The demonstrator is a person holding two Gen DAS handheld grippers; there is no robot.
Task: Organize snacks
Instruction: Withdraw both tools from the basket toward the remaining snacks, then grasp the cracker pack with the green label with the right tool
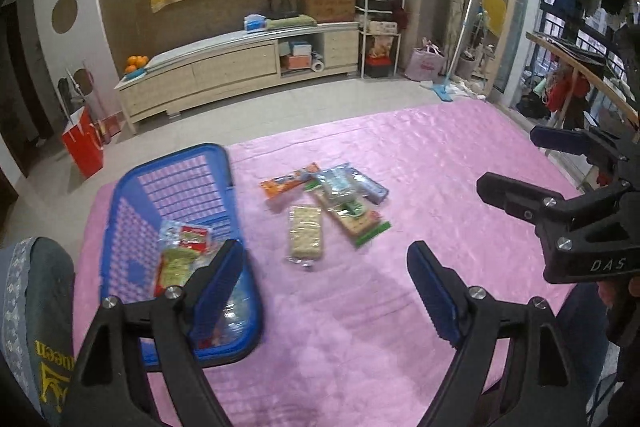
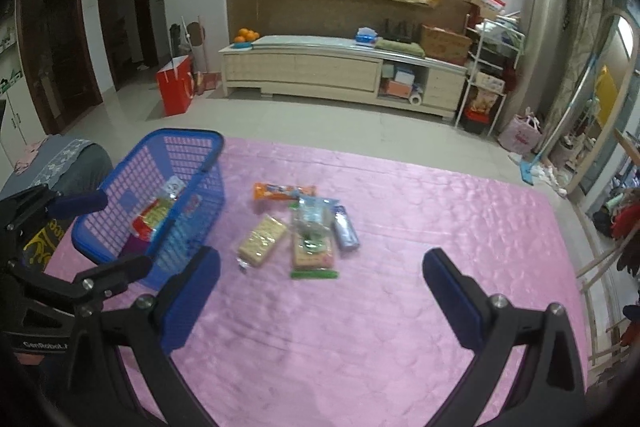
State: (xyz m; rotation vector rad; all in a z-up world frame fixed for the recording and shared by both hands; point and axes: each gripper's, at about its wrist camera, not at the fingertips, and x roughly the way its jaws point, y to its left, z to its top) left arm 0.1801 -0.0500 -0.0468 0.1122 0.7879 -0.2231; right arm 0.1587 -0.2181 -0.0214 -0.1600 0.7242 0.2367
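Tools [image 1: 326,287] [image 2: 322,287] gape wide, empty, above pink cloth [image 2: 400,227] beside snacks [image 2: 312,227].

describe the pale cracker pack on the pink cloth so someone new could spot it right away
Start at the pink cloth and find the loose snack pile right of the blue basket. The cracker pack lies nearest the basket, a little apart from the pile. It alone is clear-wrapped and plain beige, with no coloured print.
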